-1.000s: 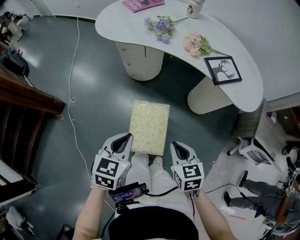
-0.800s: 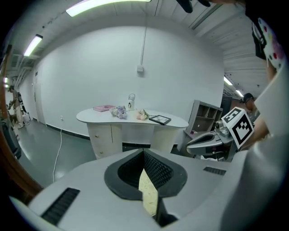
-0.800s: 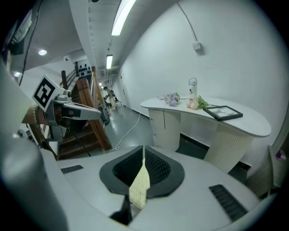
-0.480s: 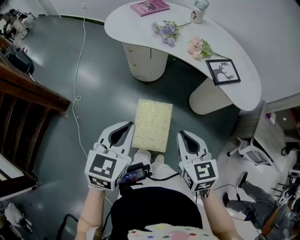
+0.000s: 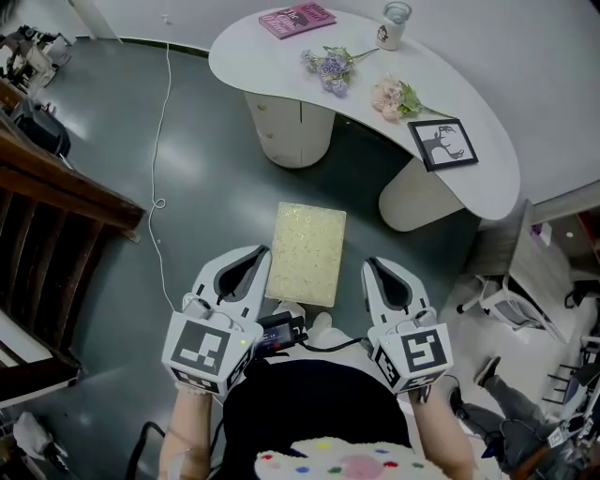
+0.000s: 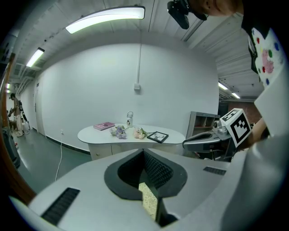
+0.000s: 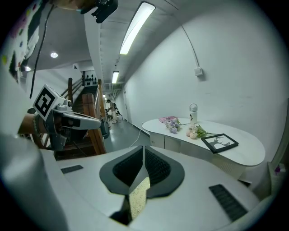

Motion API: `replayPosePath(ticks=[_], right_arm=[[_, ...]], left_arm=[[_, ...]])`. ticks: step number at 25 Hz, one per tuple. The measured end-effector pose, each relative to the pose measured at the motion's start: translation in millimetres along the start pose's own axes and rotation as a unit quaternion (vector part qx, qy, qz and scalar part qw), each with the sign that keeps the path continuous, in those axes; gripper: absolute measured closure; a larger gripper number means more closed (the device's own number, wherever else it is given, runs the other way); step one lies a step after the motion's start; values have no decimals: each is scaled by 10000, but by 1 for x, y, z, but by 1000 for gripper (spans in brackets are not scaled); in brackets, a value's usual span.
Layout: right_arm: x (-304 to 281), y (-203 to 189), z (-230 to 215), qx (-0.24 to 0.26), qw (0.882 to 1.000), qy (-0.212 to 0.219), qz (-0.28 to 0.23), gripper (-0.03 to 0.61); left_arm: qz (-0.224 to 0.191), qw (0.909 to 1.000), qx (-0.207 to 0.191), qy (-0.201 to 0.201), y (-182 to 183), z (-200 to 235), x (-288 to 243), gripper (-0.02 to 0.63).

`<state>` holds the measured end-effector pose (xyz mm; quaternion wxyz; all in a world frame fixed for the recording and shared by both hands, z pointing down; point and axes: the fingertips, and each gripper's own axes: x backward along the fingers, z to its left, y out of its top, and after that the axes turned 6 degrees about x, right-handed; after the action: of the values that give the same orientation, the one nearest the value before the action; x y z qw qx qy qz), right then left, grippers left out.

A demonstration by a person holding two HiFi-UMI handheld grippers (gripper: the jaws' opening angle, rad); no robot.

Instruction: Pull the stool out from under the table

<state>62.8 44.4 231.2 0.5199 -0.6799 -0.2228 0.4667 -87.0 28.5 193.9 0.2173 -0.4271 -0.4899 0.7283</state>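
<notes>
- Both grippers now sit higher and closer to the head camera than a second ago, marker cubes bigger in frame; stool hasn't shifted against the table
- left gripper [image 5: 246,265]: jaws closed flat on each other, nothing clamped; same in its own view [image 6: 144,157]
- right gripper [image 5: 382,272]: jaws closed too, empty; confirmed in its own view [image 7: 142,153]
- stool [image 5: 307,253]: cream fuzzy rectangular top, standing on the dark green floor [image 5: 187,141], fully clear of the table [image 5: 272,56], bare floor visible between them
- stool's near end lies between the two grippers in the head view, just ahead of the person's feet; no contact visible
- both gripper views show a sliver of the cream top below the closed jaws
- table: white curved top on two rounded pedestals, beyond the stool
- on the table: pink book [image 5: 297,19], bottle [image 5: 394,23], purple flowers [image 5: 328,66], pink flowers [image 5: 392,94], framed picture [image 5: 445,142] lying flat
- white cable [image 5: 159,187] runs across the floor left of the stool
</notes>
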Motion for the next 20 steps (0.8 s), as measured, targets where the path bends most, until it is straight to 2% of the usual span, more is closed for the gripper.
replayPosePath(ticks=[9, 20], right_arm=[[6, 15, -2, 77, 9999, -18, -106, 535], [4, 15, 2, 181, 9998, 15, -73, 535]], left_arm=[[-102, 9996, 64, -251, 9, -15, -3, 597], [-15, 9996, 34, -274, 6, -16, -4, 597]])
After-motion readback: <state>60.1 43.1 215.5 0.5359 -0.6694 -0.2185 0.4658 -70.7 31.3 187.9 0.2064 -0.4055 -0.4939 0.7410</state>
